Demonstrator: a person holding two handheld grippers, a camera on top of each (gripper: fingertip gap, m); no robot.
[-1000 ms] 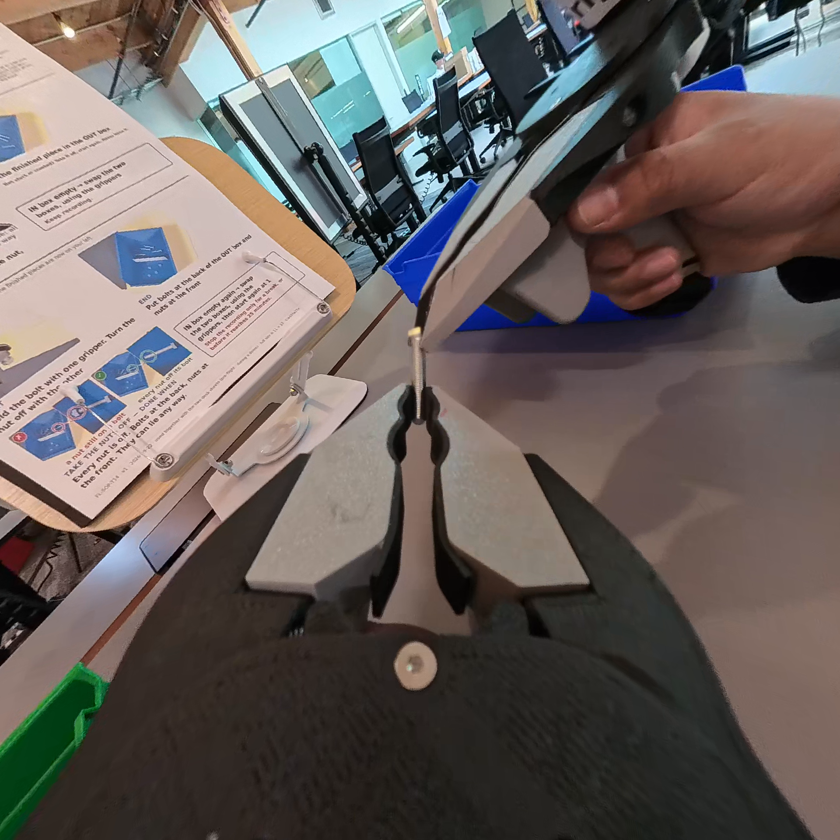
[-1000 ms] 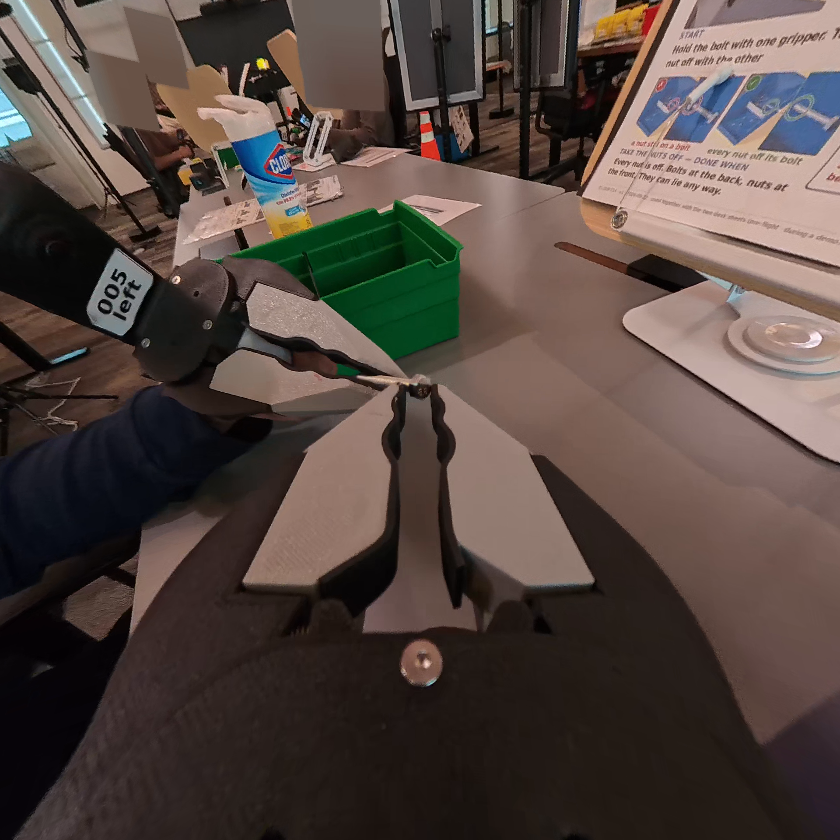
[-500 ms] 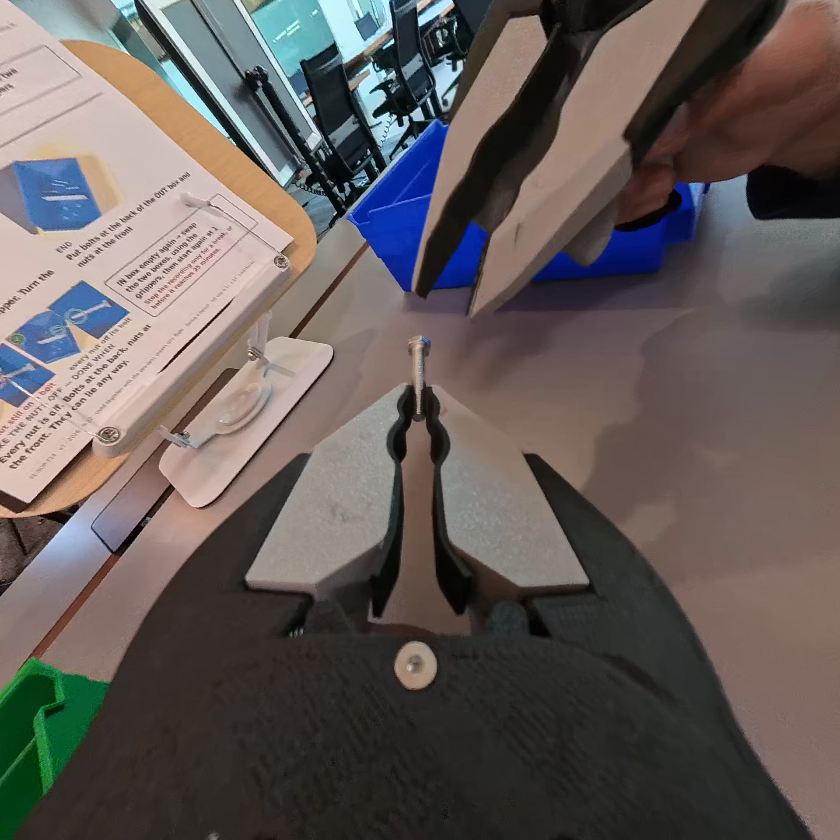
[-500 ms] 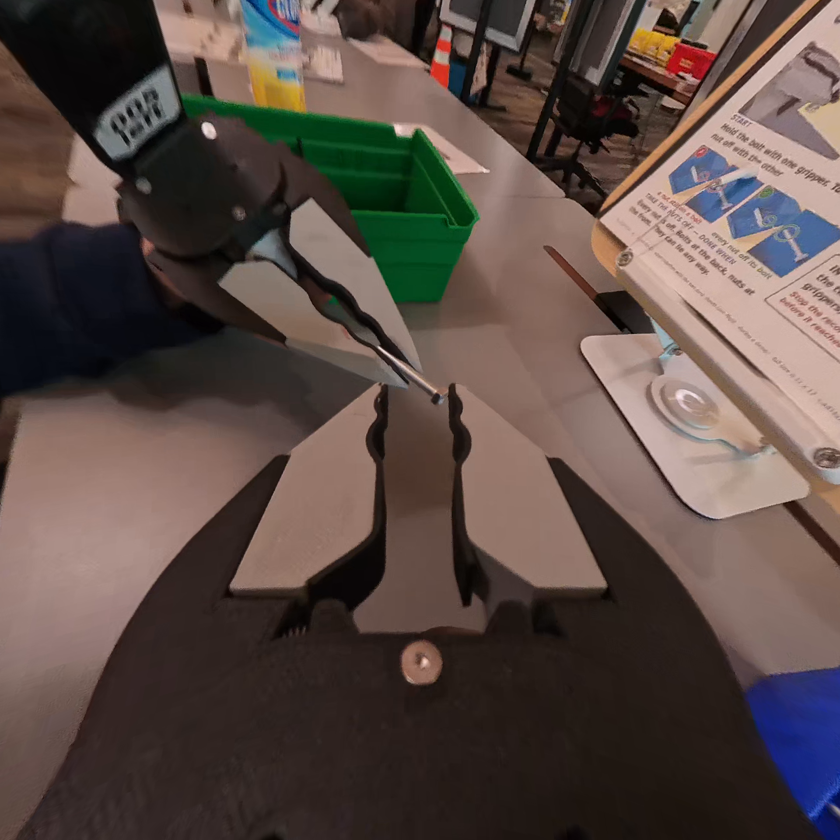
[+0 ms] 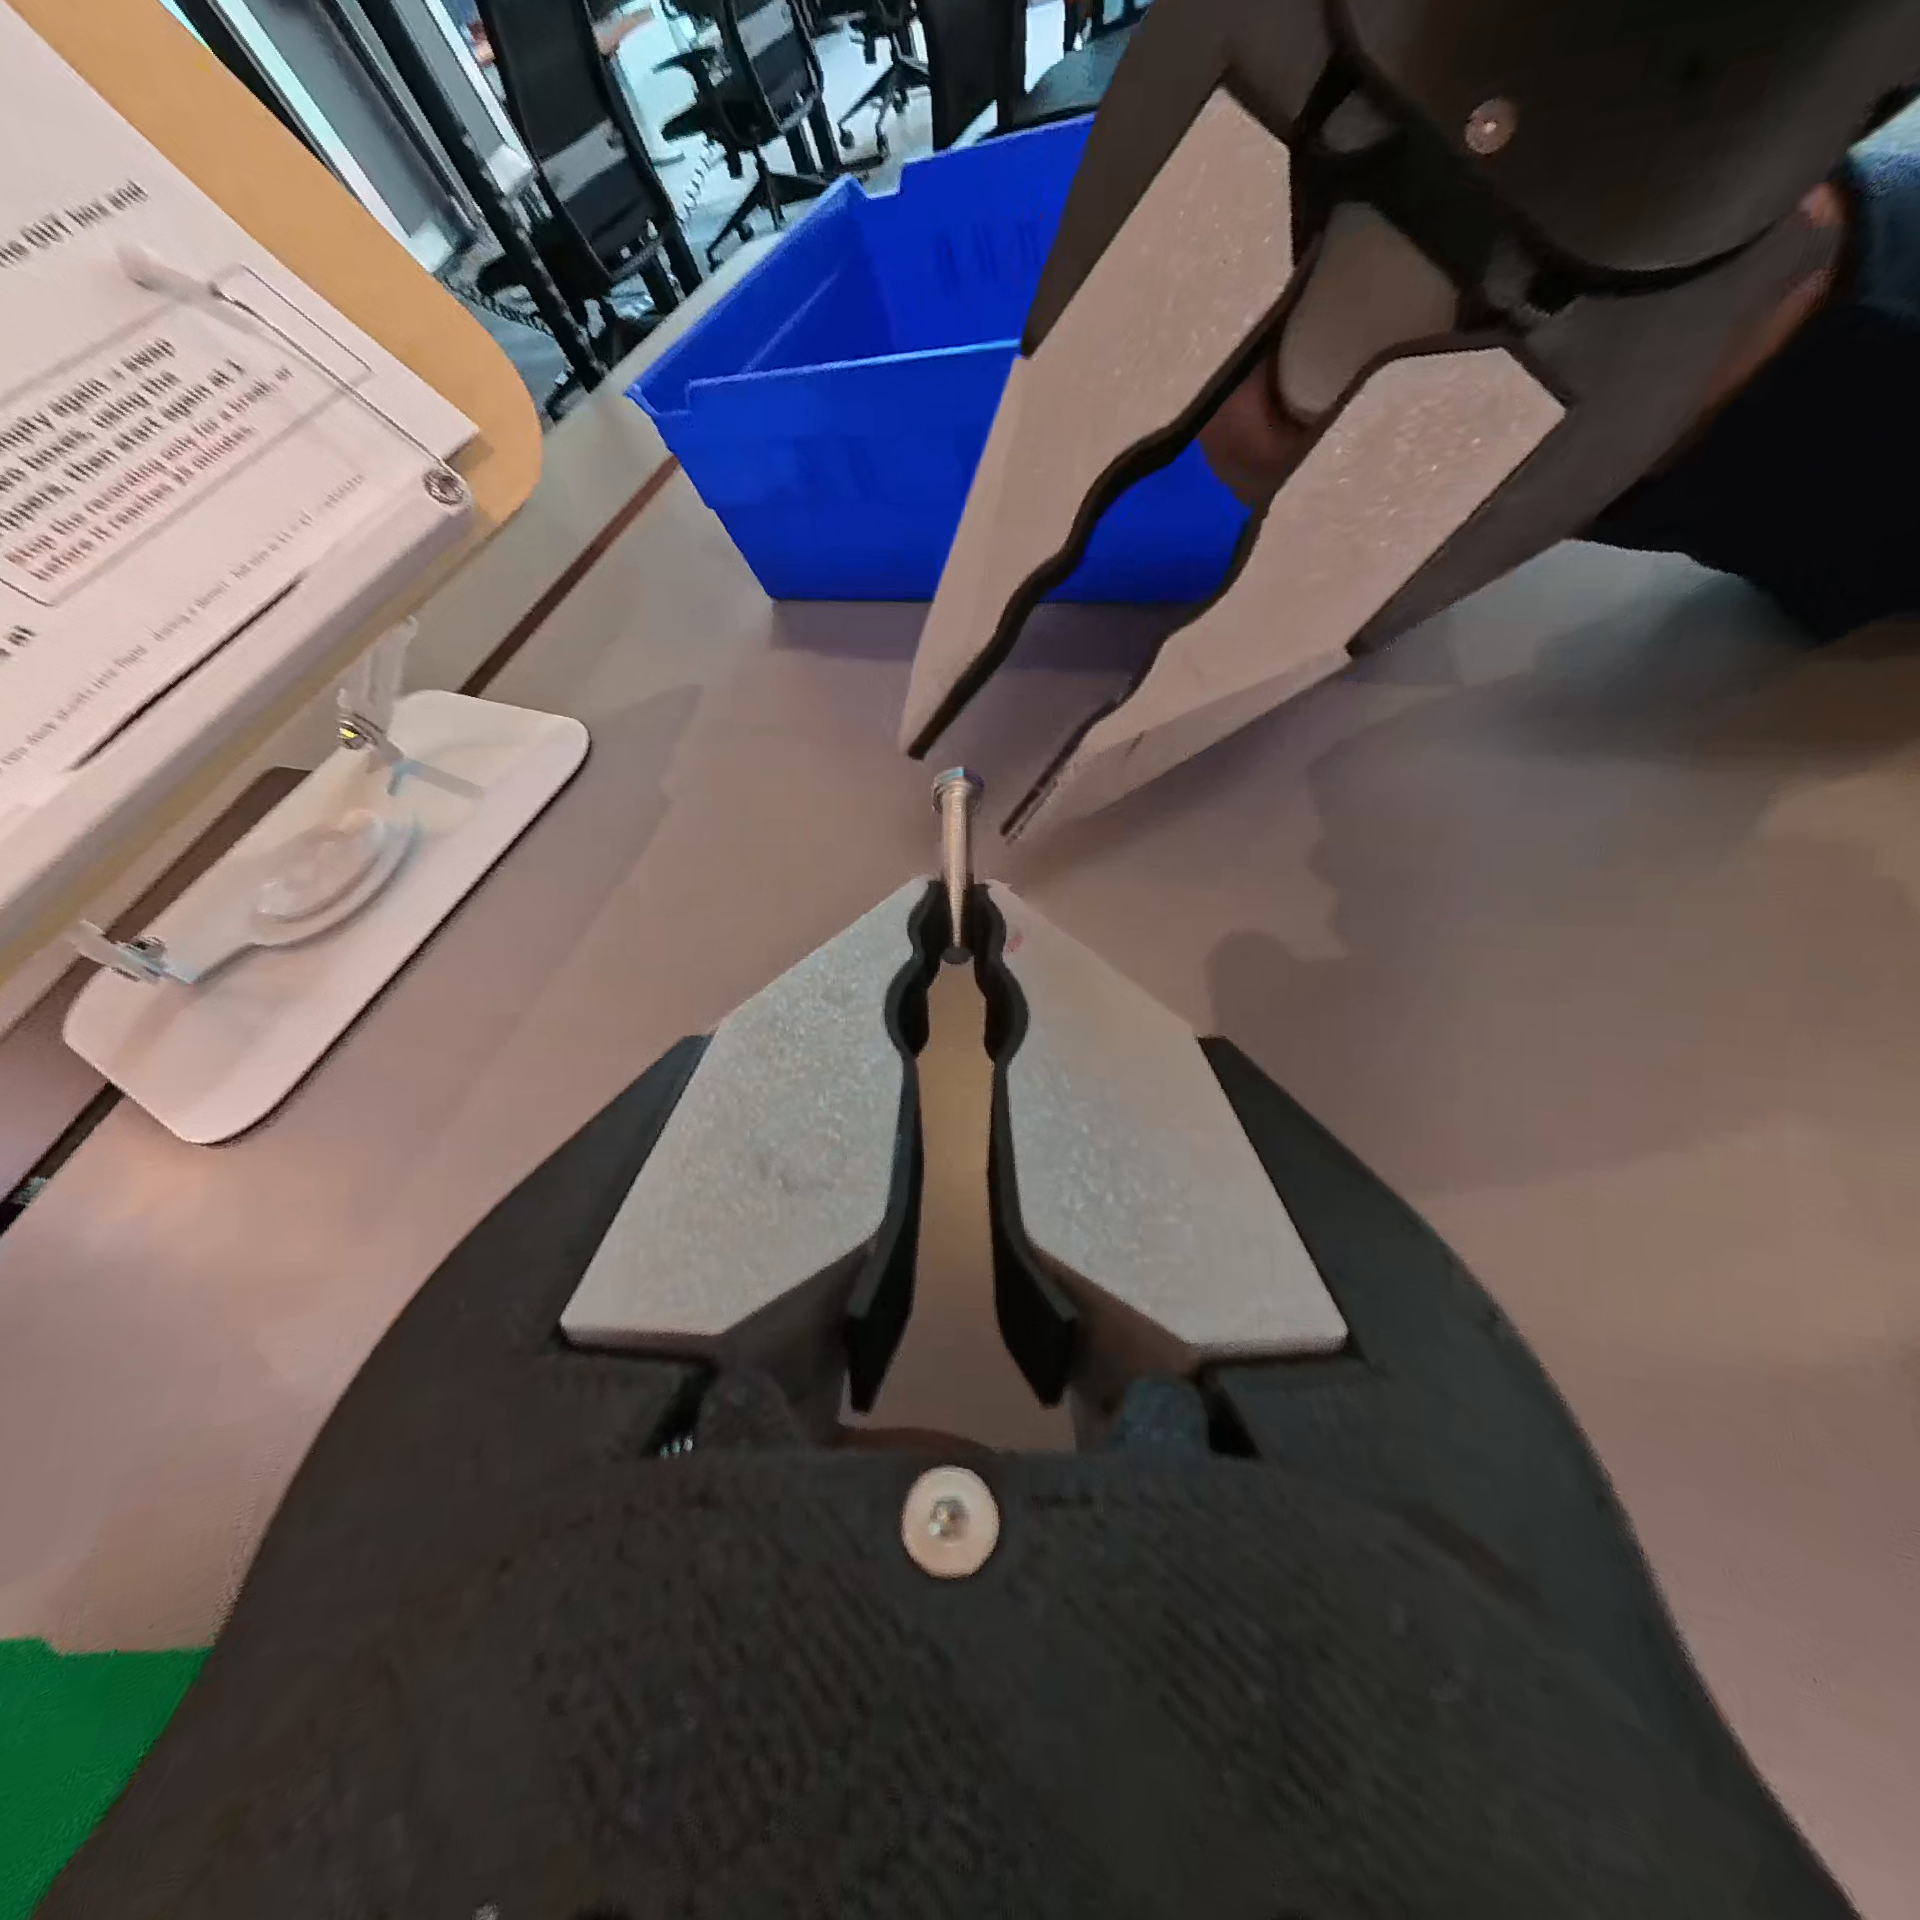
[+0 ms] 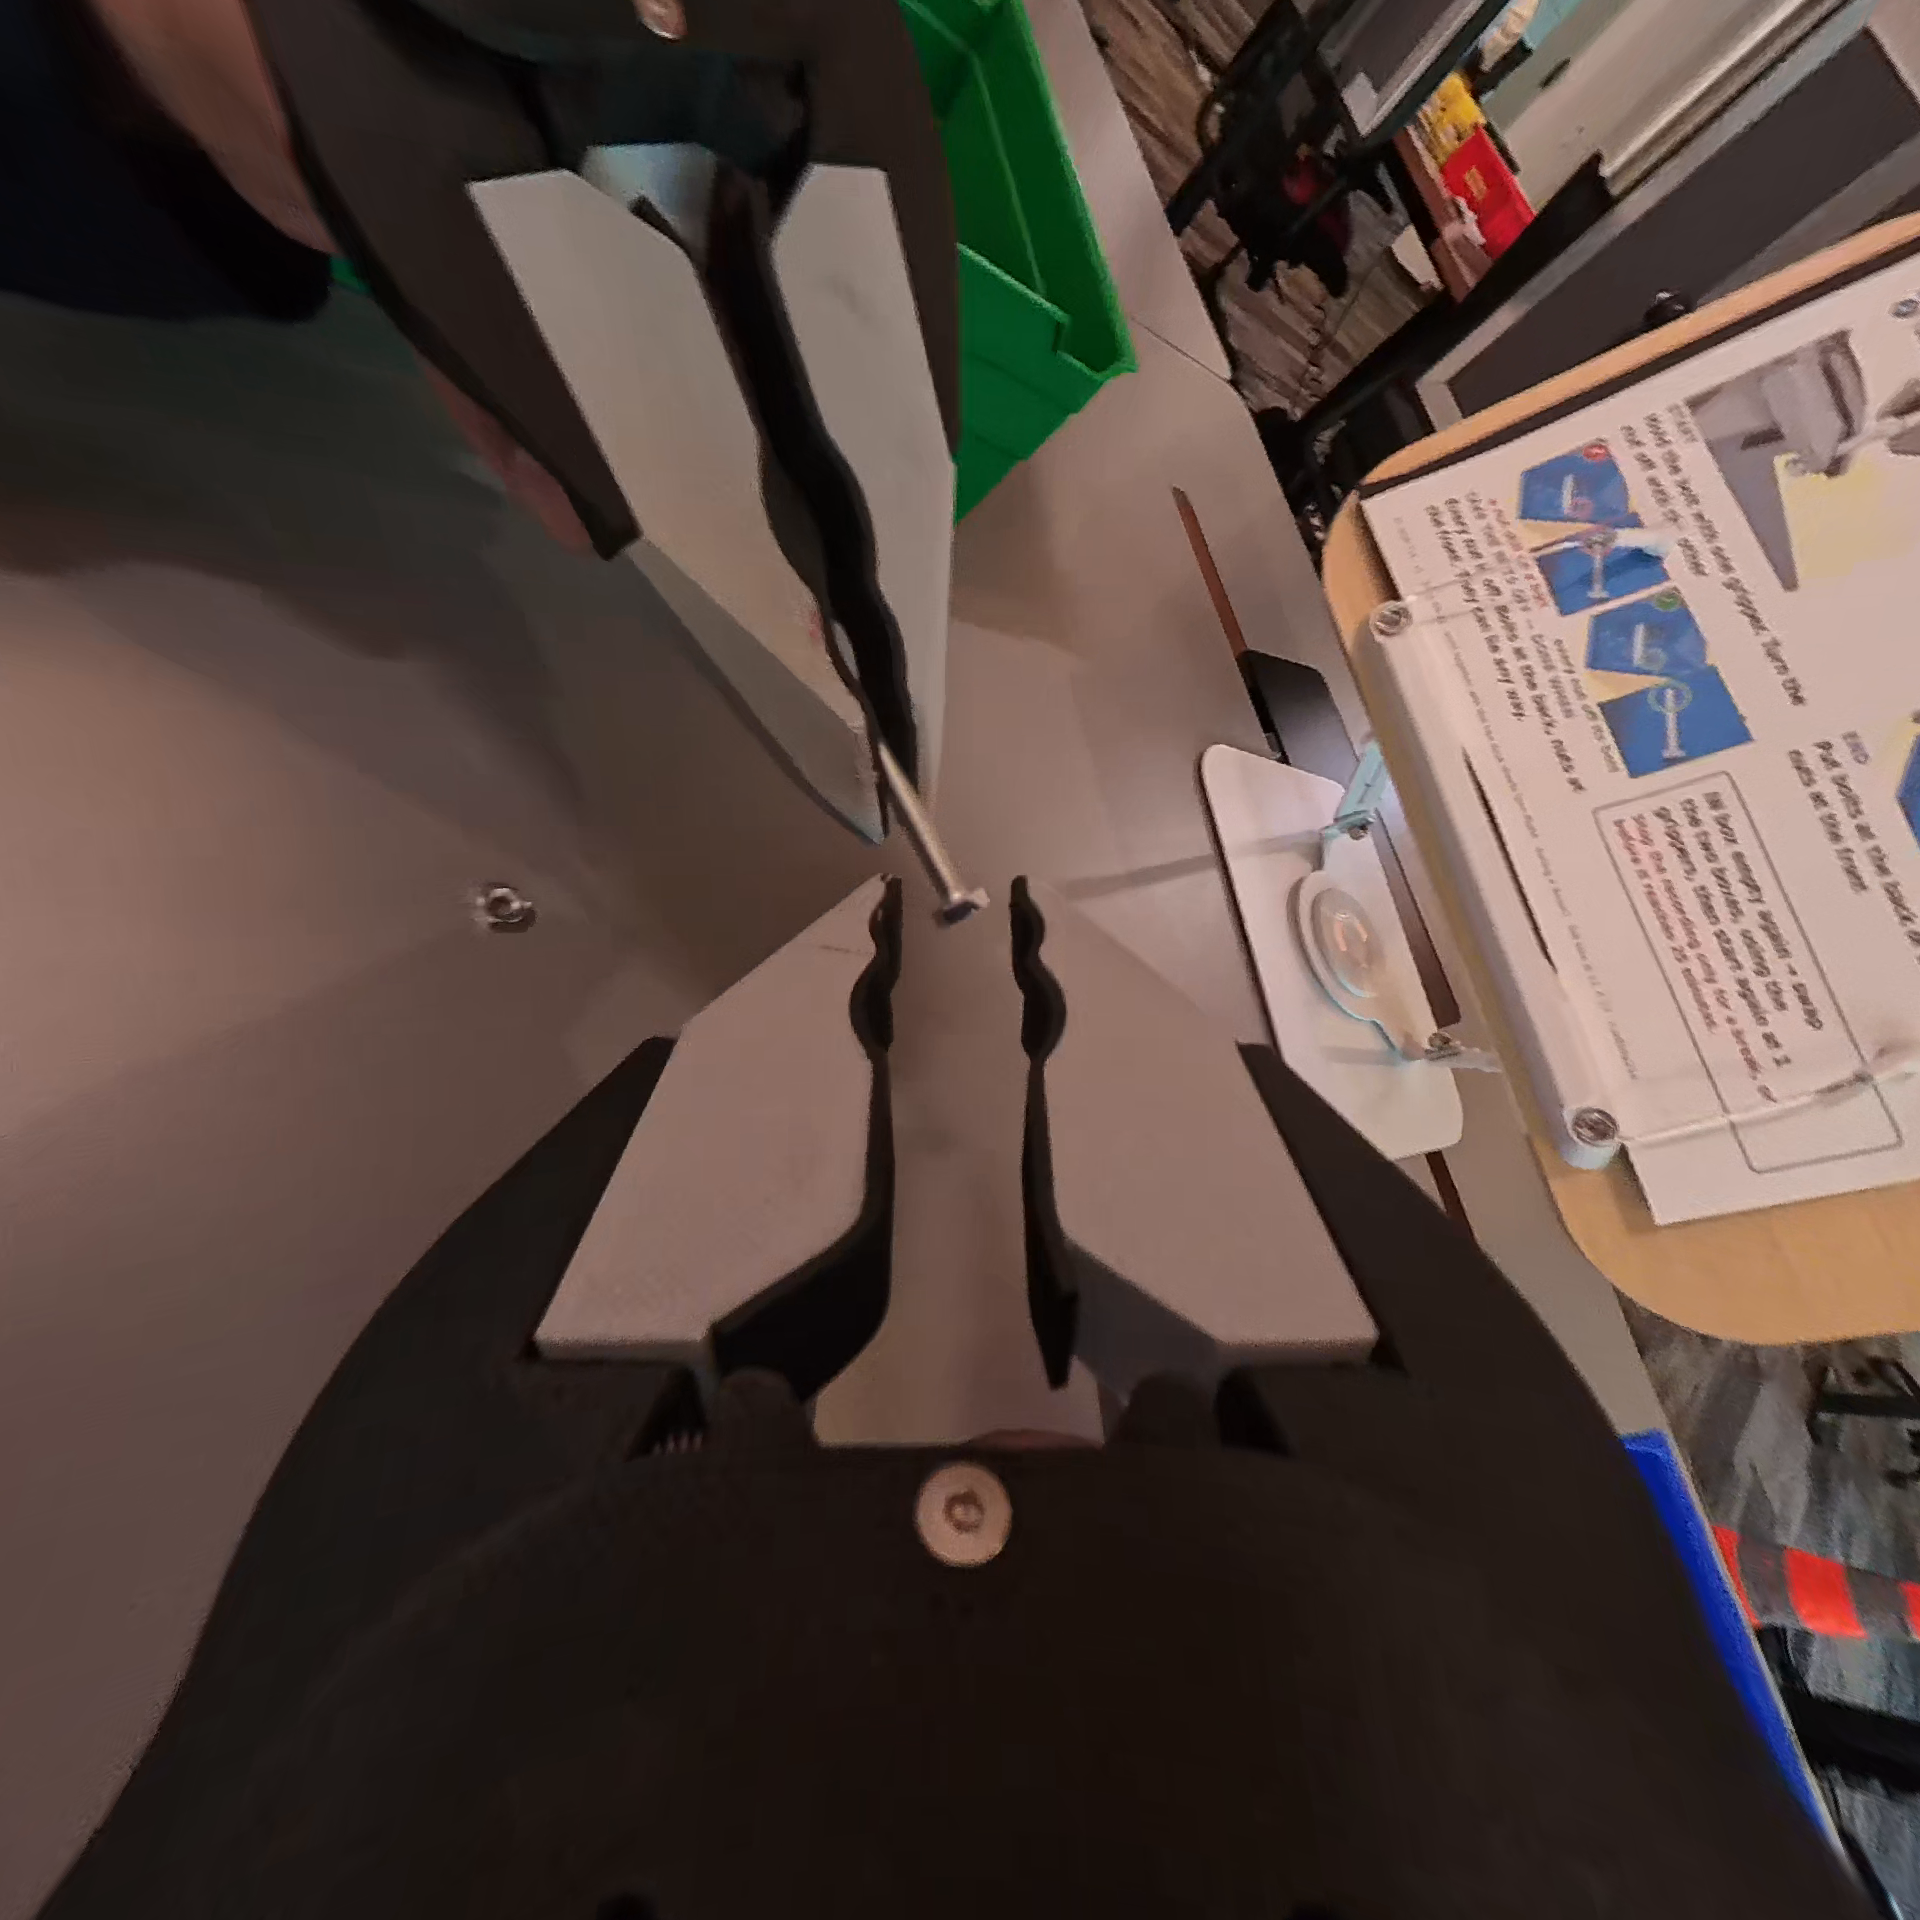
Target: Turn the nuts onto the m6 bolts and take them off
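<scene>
Over a grey counter [image 5: 1558, 1039], we hold the left claw [image 5: 954, 914] closed on the shank of a bolt [image 5: 953, 831], whose head points forward and away from the tips. In the right wrist view the same bolt [image 6: 925, 831] juts from the left claw [image 6: 883, 810] with its head just between the tips of our right claw [image 6: 948, 894], though not touching either one. The right claw [image 5: 961, 790] has its jaws parted, with nothing in them, and from the left wrist view it comes down from the upper right, its tips flanking the bolt head.

A single nut [image 6: 503, 907] lies loose on the counter, well apart from the bolt and to the left of both claws in the right wrist view.

A blue bin [image 5: 883, 436] stands behind the right claw, which partly blocks it. A green bin [image 6: 1018, 343] sits beyond the left claw, largely hidden by it. An instruction sheet [image 6: 1662, 779] rests on a tan board [image 5: 312, 208] held by a white stand [image 5: 312, 935] at the counter's edge. Office chairs [image 5: 748, 94] fill the room behind. We cannot tell what the bins hold.
</scene>
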